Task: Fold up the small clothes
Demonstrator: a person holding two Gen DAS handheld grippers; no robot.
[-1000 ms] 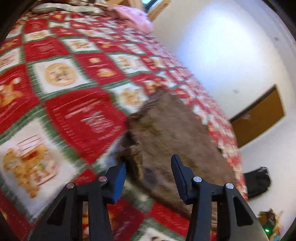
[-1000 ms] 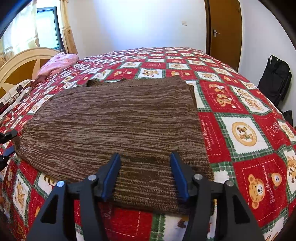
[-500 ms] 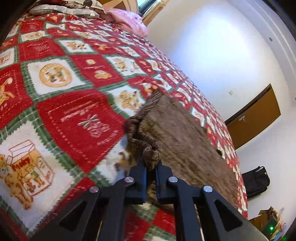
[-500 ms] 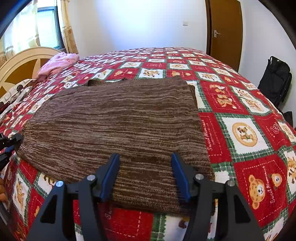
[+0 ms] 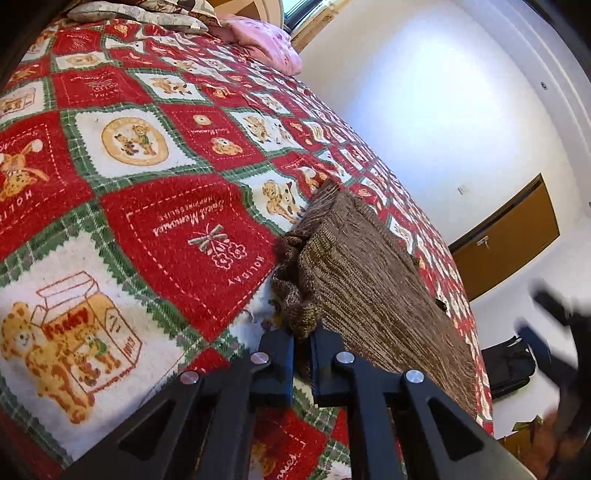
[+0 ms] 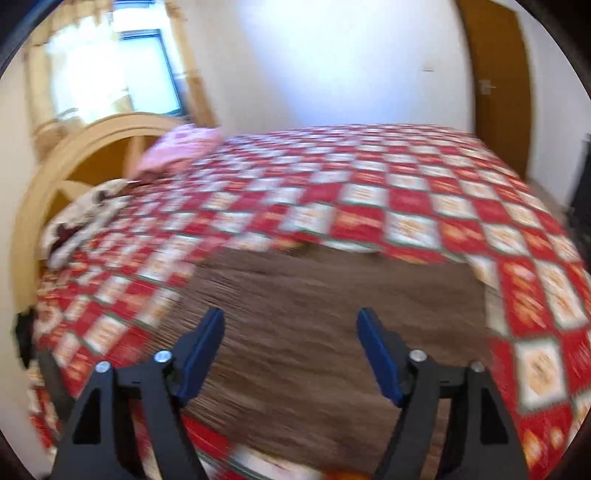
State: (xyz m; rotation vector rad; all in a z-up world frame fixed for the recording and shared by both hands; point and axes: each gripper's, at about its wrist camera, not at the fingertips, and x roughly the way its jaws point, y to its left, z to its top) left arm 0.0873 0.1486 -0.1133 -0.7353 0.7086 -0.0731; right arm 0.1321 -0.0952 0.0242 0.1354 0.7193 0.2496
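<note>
A brown knitted garment (image 5: 373,291) lies flat on the red, white and green patchwork bedspread (image 5: 177,229). My left gripper (image 5: 303,343) is shut on the garment's bunched near corner, which rises between the pads. In the right wrist view, blurred by motion, the garment (image 6: 332,317) spreads across the lower middle. My right gripper (image 6: 290,354) is open and empty above its near part. The right gripper also shows as a dark blur at the right edge of the left wrist view (image 5: 554,332).
A pink garment (image 5: 266,40) and pillows (image 5: 140,11) lie at the head of the bed by a wooden headboard (image 6: 85,158). A brown door (image 6: 495,85) is in the far wall. A black bag (image 5: 509,365) sits on the floor beyond the bed.
My left gripper closed on the garment's corner and holds it. My right gripper, which hovered still over the garment's near edge, is now moving fast and tilting upward, still open.
</note>
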